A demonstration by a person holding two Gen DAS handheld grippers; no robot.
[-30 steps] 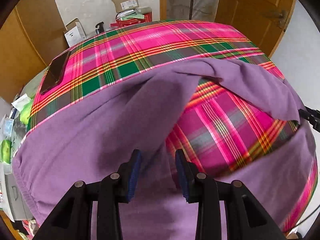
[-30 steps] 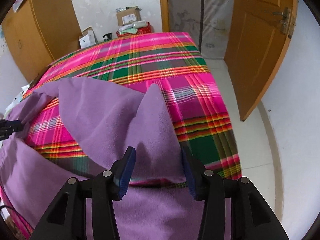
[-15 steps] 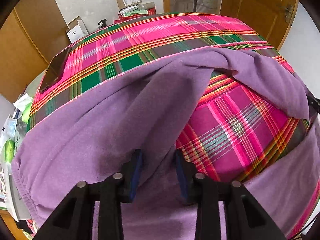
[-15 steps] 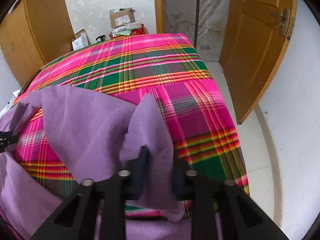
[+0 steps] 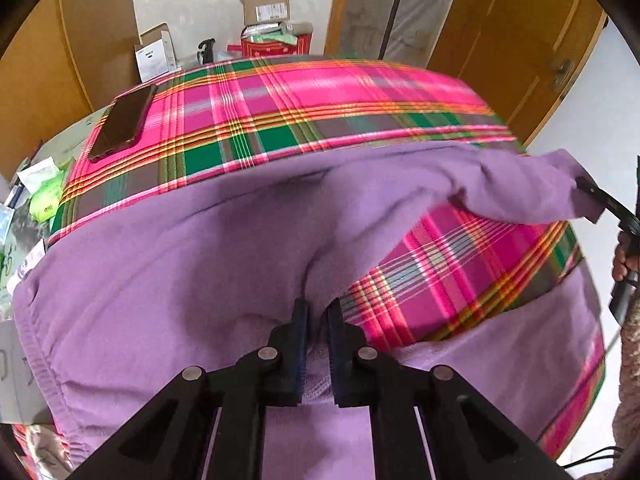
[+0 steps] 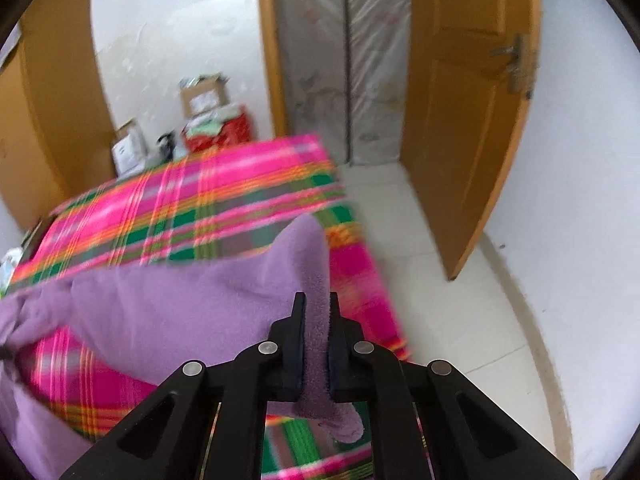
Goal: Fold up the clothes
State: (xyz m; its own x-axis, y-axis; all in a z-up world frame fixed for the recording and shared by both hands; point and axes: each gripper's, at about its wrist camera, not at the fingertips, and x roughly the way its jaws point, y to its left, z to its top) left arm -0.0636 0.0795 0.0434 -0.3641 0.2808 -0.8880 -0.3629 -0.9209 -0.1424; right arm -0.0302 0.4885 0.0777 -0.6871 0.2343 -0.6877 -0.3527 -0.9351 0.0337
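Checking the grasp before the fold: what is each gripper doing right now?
Left gripper: jaws closing on the purple garment.
Right gripper: jaws closing on the same garment's lifted edge.

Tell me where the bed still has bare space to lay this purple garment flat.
Bare plaid bedspread runs from the purple garment to the far edge, right of the phone. A smaller patch shows under the lifted fold. The near half is covered.

Plaid-covered bed [image 5: 320, 92] with purple garment [image 5: 160, 280], phone [image 5: 122, 122] on top.
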